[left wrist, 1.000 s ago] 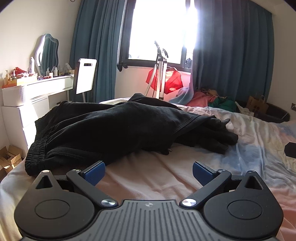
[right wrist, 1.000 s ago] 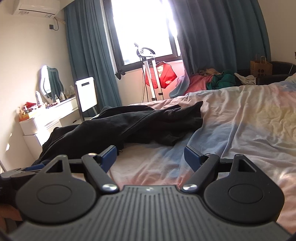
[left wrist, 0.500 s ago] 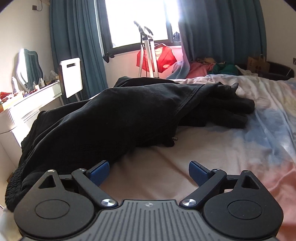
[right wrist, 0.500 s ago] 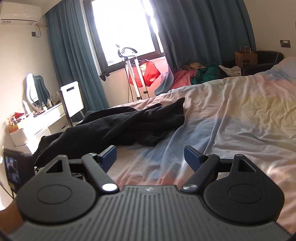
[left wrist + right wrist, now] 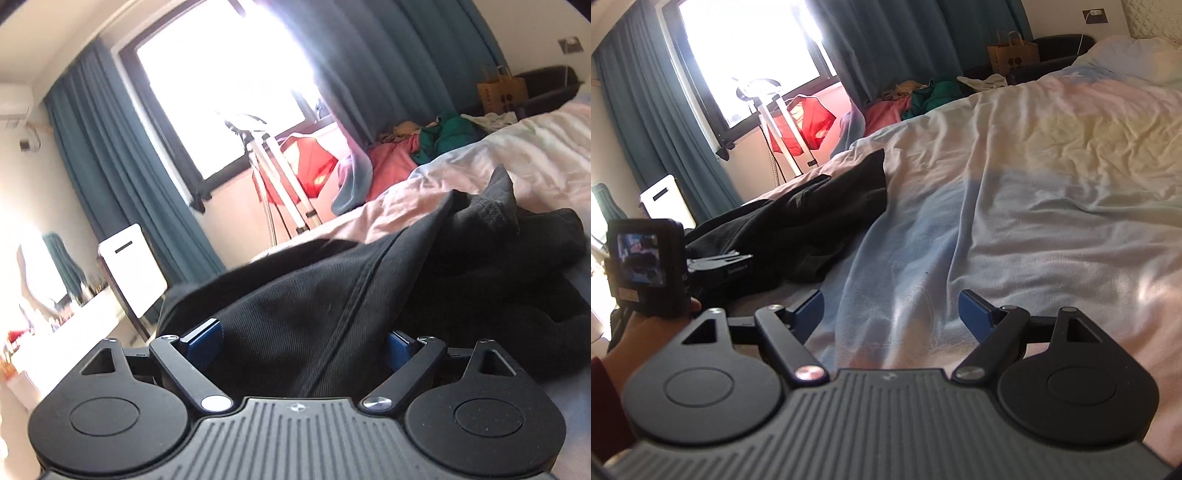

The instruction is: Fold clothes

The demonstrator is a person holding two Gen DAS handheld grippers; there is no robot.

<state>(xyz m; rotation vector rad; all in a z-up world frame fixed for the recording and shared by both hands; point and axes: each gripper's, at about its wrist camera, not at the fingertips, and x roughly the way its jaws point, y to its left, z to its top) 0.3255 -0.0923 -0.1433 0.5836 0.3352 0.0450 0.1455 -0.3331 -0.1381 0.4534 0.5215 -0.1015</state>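
Observation:
A crumpled pair of black trousers [image 5: 332,295] lies on the pastel bed sheet [image 5: 535,158]. My left gripper [image 5: 304,341] is open, and a seamed fold of the trousers fills the space between its blue fingers [image 5: 205,338]. In the right wrist view the trousers [image 5: 812,229] lie at the left of the bed sheet [image 5: 1052,184]. My right gripper [image 5: 890,314] is open and empty just above bare sheet, to the right of the trousers. The left gripper's body with its camera screen [image 5: 642,266] shows there at the left, held in a hand.
A pile of pink and green clothes [image 5: 916,96] lies at the bed's far edge under the window. A garment steamer stand [image 5: 273,177] and a red item stand by the window. A white chair [image 5: 133,269] and a dresser are at the left. A pillow [image 5: 1137,55] is far right.
My left gripper has moved forward into the trousers, so the cloth now lies between its fingers. My right gripper has moved right and down toward bare sheet. Both cameras have tilted.

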